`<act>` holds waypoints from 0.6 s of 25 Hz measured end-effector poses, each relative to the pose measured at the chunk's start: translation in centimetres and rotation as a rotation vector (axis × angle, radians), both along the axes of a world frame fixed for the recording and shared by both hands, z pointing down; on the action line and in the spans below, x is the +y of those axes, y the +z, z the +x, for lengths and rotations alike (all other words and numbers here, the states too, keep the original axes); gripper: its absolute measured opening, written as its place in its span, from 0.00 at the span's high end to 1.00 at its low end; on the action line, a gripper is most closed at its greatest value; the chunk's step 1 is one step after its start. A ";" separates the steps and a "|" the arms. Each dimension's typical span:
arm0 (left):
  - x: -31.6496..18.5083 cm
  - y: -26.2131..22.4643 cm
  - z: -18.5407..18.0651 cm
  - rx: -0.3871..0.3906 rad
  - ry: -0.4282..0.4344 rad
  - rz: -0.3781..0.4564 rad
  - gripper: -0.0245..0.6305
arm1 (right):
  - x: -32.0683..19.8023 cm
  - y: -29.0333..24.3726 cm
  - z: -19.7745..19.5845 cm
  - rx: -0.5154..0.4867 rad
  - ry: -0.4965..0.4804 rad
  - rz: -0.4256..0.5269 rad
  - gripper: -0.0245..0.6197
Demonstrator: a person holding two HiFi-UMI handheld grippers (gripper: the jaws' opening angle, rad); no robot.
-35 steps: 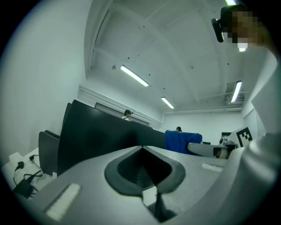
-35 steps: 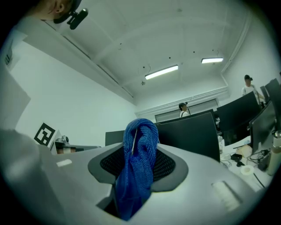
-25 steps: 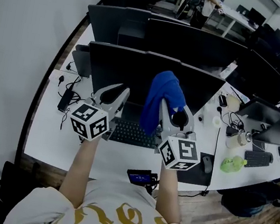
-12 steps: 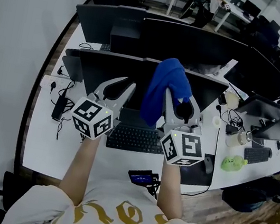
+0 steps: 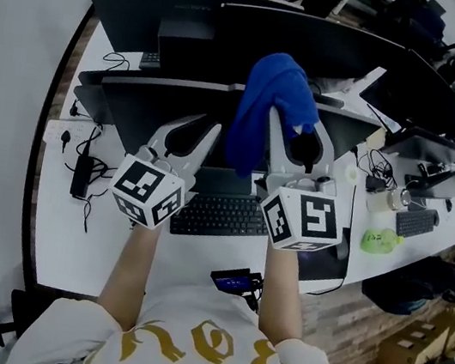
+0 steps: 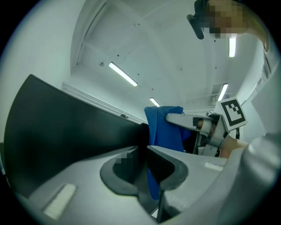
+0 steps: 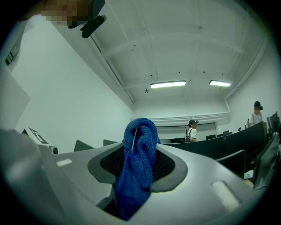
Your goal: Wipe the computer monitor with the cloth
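The black computer monitor (image 5: 148,111) stands on the white desk (image 5: 70,236) right ahead of me, its top edge running across the view. A blue cloth (image 5: 269,106) hangs bunched from my right gripper (image 5: 298,119), which is shut on it and held up in front of the monitor's upper middle. The right gripper view shows the cloth (image 7: 137,162) pinched between the jaws. My left gripper (image 5: 209,128) is shut with nothing in it, just left of the cloth. In the left gripper view the dark screen (image 6: 61,132) fills the left side, with the cloth (image 6: 163,127) beside it.
A keyboard (image 5: 215,214) lies under the monitor and a small device (image 5: 232,282) sits at the desk's front edge. More monitors (image 5: 237,26) stand behind. A power brick (image 5: 80,175), cables, a green object (image 5: 379,241) and a second keyboard (image 5: 417,221) lie to the sides.
Both grippers have moved up and forward against the monitor. The blue cloth now reaches above the monitor's top edge. The left gripper stays shut.
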State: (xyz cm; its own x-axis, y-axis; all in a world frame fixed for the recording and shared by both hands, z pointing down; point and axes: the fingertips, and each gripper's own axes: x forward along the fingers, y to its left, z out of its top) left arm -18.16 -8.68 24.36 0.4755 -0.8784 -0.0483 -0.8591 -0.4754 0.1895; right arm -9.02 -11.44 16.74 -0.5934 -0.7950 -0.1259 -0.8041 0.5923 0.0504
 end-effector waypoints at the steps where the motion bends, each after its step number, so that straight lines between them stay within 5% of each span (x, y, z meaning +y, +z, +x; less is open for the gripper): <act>1: -0.1 0.2 -0.1 0.007 0.001 0.003 0.87 | -0.3 -0.1 -0.3 -0.002 -0.002 0.001 0.68; 11: -0.6 1.2 -0.5 0.048 0.009 0.044 0.88 | -1.4 -1.1 -1.6 -0.014 0.036 0.037 0.68; 15: -0.8 1.4 -0.3 0.077 0.032 0.060 0.88 | -1.7 -0.7 -2.9 0.091 0.061 0.068 0.67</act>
